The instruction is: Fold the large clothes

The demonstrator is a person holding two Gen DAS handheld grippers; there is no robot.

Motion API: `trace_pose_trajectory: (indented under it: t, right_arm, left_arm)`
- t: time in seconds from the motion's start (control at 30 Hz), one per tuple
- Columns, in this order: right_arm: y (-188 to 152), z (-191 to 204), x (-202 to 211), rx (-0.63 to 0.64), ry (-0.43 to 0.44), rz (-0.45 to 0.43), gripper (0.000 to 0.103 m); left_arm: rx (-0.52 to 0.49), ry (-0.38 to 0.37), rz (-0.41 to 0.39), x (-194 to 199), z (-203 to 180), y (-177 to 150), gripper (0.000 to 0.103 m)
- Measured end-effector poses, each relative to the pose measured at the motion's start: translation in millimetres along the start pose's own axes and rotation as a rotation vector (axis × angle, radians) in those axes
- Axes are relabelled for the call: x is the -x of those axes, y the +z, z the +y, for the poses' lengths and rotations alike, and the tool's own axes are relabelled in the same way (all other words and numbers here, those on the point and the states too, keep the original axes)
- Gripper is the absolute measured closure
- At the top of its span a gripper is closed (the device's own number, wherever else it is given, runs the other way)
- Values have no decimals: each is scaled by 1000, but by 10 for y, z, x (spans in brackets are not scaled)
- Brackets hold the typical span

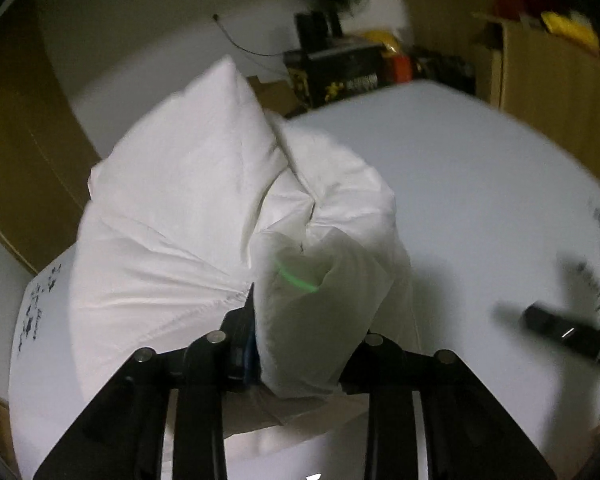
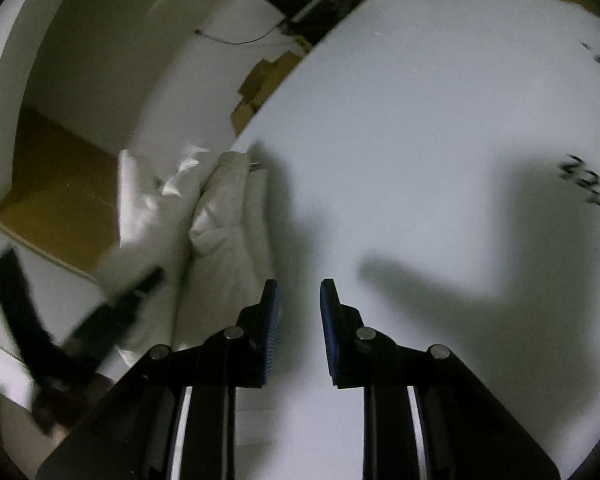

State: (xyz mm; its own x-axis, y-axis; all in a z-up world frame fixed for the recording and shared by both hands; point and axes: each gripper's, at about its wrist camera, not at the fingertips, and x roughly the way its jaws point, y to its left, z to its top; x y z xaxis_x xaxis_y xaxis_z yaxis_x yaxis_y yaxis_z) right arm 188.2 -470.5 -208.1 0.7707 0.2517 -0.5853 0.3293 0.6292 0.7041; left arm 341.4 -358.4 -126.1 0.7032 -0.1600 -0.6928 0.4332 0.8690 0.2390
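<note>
Bunching up between the fingers of the left gripper (image 1: 300,328), the white garment (image 1: 204,184) covers the pads almost wholly, with a thin translucent fold of it wrapped over the gap and a green glow showing through; the jaws stand narrowly apart and appear closed on that fold. From there the cloth billows away in puffy, creased lobes, one rising to a soft peak, with a seam line running down its middle. It sits at the left edge of the white table (image 1: 480,184), part of it hanging past that edge. The right gripper (image 2: 299,320) hovers over bare tabletop just right of the garment, its blue-padded fingers (image 2: 271,328) a little apart with nothing between them, casting a broad shadow across the table.
</note>
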Motion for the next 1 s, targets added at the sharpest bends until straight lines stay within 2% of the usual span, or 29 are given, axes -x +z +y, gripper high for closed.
trace_pose_trajectory:
  t: [0.2,0.27,0.3,0.33,0.37,0.4,0.43,0.47,0.5,0.63,0.73,0.87,0.9,0.93,1.0]
  right_arm:
    - [-62,-157,90,-30,-7,7,80]
    - [-27,-86,-5,-27,-4,13,78]
    - [-39,-37,-55,-24,0,12,75]
    - [-50,42,-139,-17,3,7,63]
    - [-12,75,-259,-11,1,-6,42]
    - [54,90,-202,-8,-3,-23,32]
    - [50,121,-108,-7,-11,-55,21]
    - [81,146,-110,-5,-17,-75,20]
    - [100,192,-56,1,-21,-90,20]
    - [224,542,-19,61,23,-76,20]
    - [298,1035,-118,177,78,-50,20]
    - [526,1790,-432,330,159,56,20]
    - [556,1907,-518,352,180,93,20]
    - [618,2067,-733,373,189,165,20]
    - [671,2186,-999,386,141,225,20]
  left_arm:
    - [-5,-9,30,-276,-36,-165,70]
    - [3,-48,31,-311,31,-155,69]
    - [19,-80,26,-300,102,-153,63]
    - [35,-124,19,-248,114,-144,56]
    - [52,-183,12,-187,154,-150,36]
    - [74,-263,8,-111,218,-169,23]
    - [99,-341,-3,0,279,-198,5]
    - [110,-379,-19,96,328,-225,0]
    - [110,-409,-54,261,390,-284,0]
    - [76,-439,-135,734,676,-577,0]
    - [76,-409,-182,1003,964,-809,0]
    - [172,-349,-213,1156,1320,-994,0]
    - [200,-344,-211,1204,1420,-1053,0]
    - [230,-335,-208,1237,1520,-1116,0]
    - [270,-325,-205,1281,1755,-1272,0]
